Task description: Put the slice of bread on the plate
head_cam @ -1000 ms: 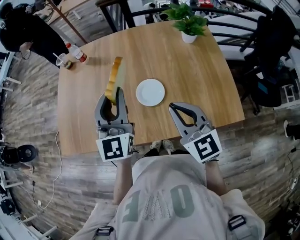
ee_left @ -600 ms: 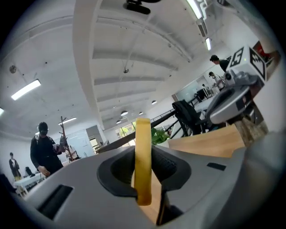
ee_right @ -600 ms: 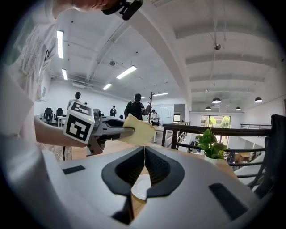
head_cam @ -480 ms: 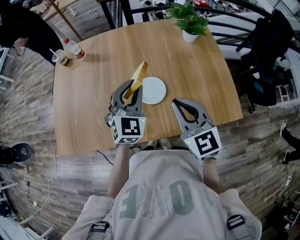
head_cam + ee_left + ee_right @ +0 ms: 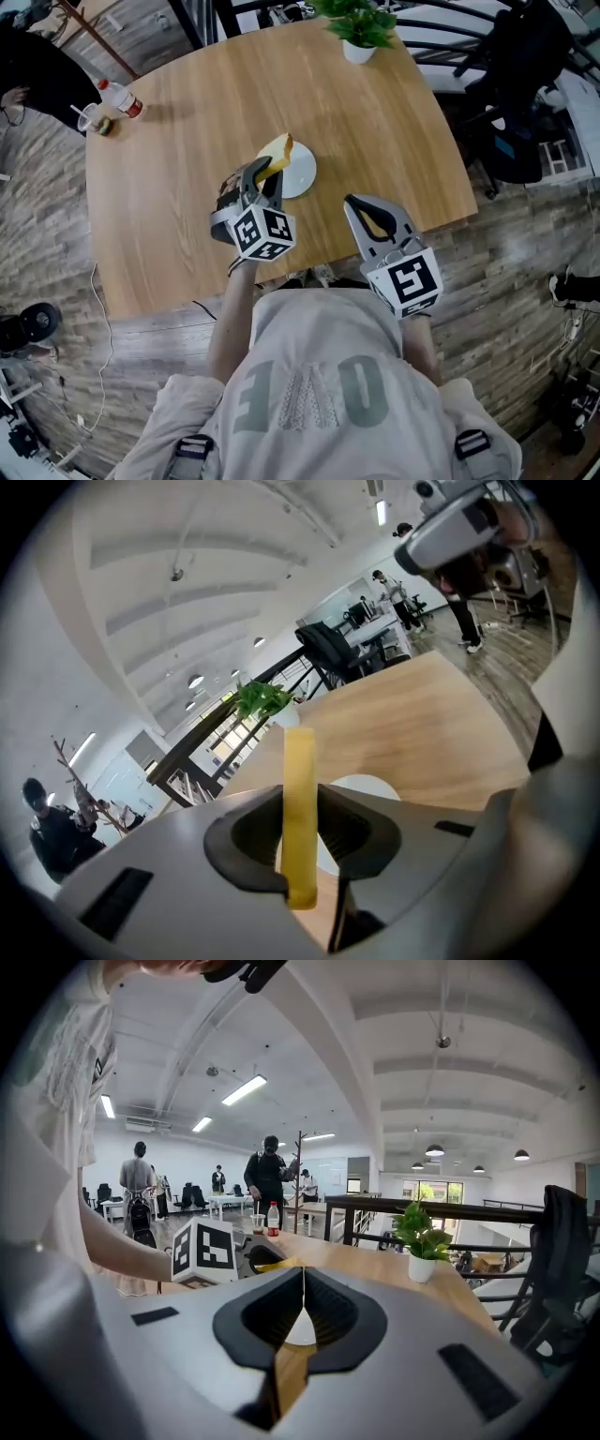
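Observation:
A yellow slice of bread [image 5: 277, 152] stands edge-on between the pads of my left gripper [image 5: 262, 172], which is shut on it. The slice leans out over the near left rim of the small white plate [image 5: 302, 174] on the wooden table. In the left gripper view the bread [image 5: 300, 789] rises upright from the jaws, with the plate [image 5: 373, 786] just behind it. My right gripper [image 5: 354, 204] hovers near the table's front edge, right of the plate, shut with nothing held. Its view shows the closed tips [image 5: 303, 1288] and the plate [image 5: 300, 1329] through the gap.
A potted plant [image 5: 356, 30] stands at the table's far edge. A bottle and a cup [image 5: 114, 101] sit at the far left corner. A black chair [image 5: 520, 84] is off the right side, and a person [image 5: 37, 66] stands at the upper left.
My left gripper has carried the bread right and down from left of the plate to its near rim, rolling so the slice leans over. The right gripper has barely shifted.

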A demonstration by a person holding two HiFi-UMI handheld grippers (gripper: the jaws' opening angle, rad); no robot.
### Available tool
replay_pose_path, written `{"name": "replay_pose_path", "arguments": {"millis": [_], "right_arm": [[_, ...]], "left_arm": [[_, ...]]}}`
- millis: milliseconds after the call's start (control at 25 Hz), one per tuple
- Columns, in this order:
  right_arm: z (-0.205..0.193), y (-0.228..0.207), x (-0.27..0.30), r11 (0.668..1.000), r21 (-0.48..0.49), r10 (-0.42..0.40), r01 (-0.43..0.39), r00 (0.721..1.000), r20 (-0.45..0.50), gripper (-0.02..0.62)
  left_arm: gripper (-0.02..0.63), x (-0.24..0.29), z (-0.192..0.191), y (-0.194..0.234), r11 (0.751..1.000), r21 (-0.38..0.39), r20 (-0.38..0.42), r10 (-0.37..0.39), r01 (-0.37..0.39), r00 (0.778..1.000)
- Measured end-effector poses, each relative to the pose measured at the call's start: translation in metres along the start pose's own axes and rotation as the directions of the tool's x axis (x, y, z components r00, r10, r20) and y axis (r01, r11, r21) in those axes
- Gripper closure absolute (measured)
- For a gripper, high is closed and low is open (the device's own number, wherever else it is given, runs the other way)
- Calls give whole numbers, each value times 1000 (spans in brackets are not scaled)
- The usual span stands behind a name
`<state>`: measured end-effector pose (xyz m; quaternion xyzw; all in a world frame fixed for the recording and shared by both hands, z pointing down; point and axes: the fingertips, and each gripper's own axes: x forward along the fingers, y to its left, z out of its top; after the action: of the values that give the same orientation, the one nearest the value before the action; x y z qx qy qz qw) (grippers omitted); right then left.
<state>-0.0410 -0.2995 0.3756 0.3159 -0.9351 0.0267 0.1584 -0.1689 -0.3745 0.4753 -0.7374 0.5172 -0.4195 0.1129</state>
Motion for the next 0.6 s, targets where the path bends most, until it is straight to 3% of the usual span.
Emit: {"name": "replay_pose_path", "arguments": {"millis": [120, 360, 480, 600], "right_arm": [[-3, -3, -3, 1000, 0, -19, 19, 1000, 1, 577], [-6, -6, -6, 999, 17, -38, 38, 999, -18, 577], [-7, -6, -7, 999, 12, -37, 37, 999, -18, 577], [-6, -10, -7, 996, 72, -53, 53, 999, -4, 577]], "left_arm": [[515, 15, -7, -7, 998, 58, -31, -9, 11, 999], [515, 41, -13, -24, 996, 83, -62, -33, 38, 998], [515, 46, -15, -36, 992, 95, -69, -72, 78, 995], [515, 49, -15, -51, 985, 94, -71, -137, 143, 988]]}}
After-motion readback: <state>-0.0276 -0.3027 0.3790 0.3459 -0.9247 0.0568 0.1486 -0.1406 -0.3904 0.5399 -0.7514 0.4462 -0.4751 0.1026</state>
